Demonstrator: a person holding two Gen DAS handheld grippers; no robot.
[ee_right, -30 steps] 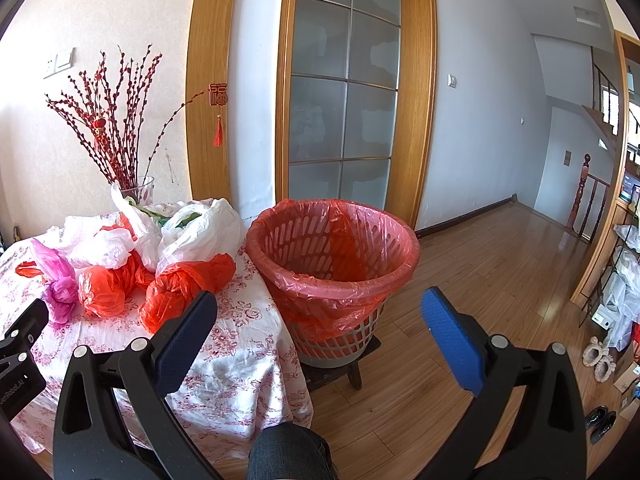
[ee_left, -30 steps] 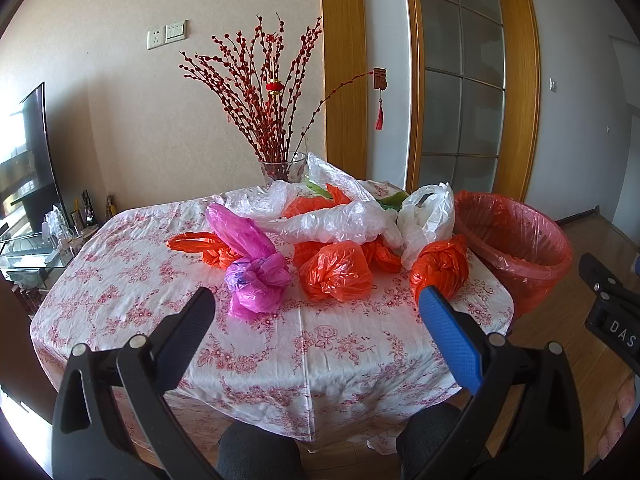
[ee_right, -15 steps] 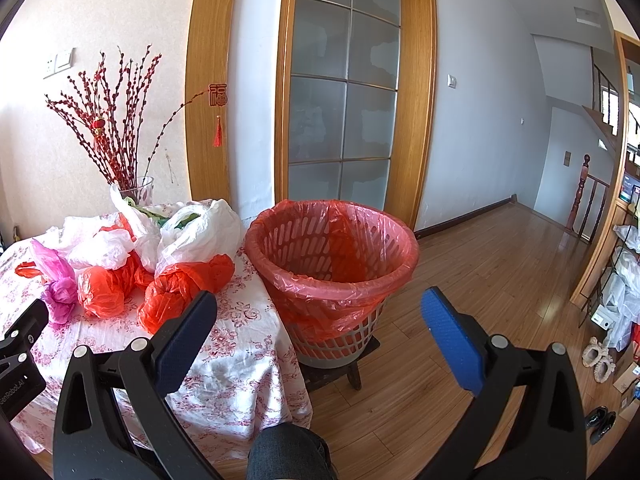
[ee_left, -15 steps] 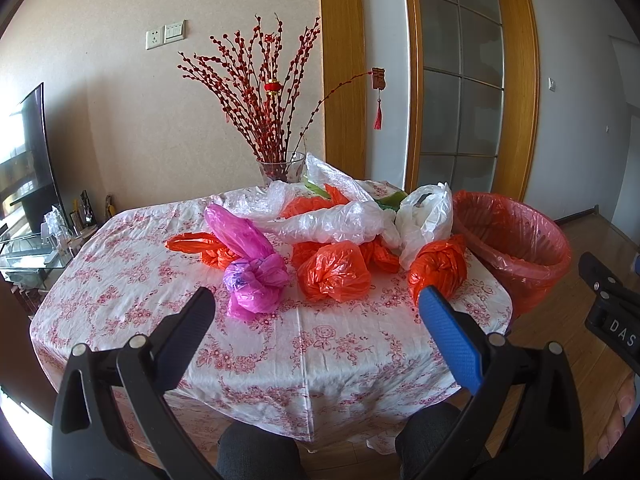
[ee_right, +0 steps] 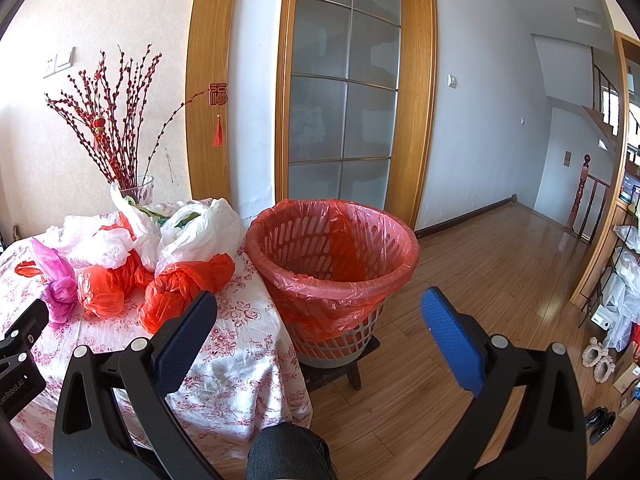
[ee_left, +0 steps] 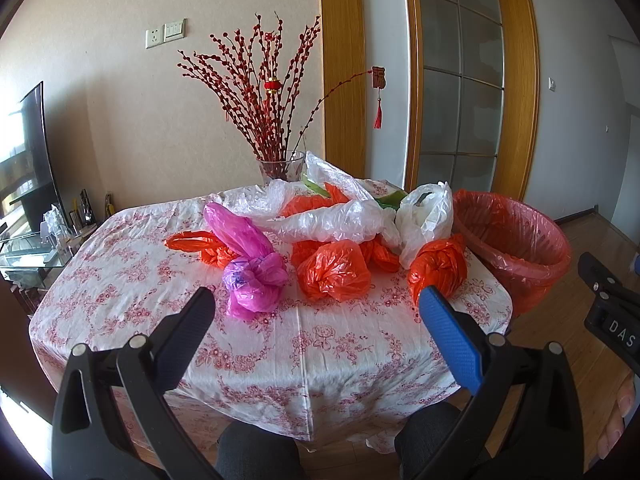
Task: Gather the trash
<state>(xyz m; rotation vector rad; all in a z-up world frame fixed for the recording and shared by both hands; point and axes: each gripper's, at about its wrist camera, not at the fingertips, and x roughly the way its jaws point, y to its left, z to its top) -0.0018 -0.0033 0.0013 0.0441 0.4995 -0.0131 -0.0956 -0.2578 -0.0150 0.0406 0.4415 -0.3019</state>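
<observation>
Fingers (ee_left: 452,340) on the left gripper (ee_left: 316,312) spread wide, nothing between them, held short of the counter (ee_left: 320,344) edge. Right gripper (ee_right: 320,312) same: fingers (ee_right: 452,340) spread, empty, aimed at the bin (ee_right: 332,264).

Trash is a cluster of plastic bags on the counter's far half:
- pink knotted bag (ee_left: 252,276), nearest the left gripper, left of centre
- orange bag (ee_left: 334,270) just beside it, centre
- knotted orange bag (ee_left: 438,264) at the counter's right edge, closest to the bin
- flat orange bag (ee_left: 200,246) behind the pink one
- white bags (ee_left: 332,220) piled behind, touching the orange ones; one white bag (ee_left: 424,216) stands upright near the right edge

Bin lined with a red bag, looks empty inside, standing on a low dark stool (ee_right: 344,368) just beside the counter's right side. Rim sits roughly level with the countertop.

Counter has a red floral cloth. Glass vase (ee_left: 280,168) with red branches at the back, behind the bags. Person's knee (ee_right: 288,456) visible at bottom of the right wrist view. Wood floor (ee_right: 480,280) to the right.
</observation>
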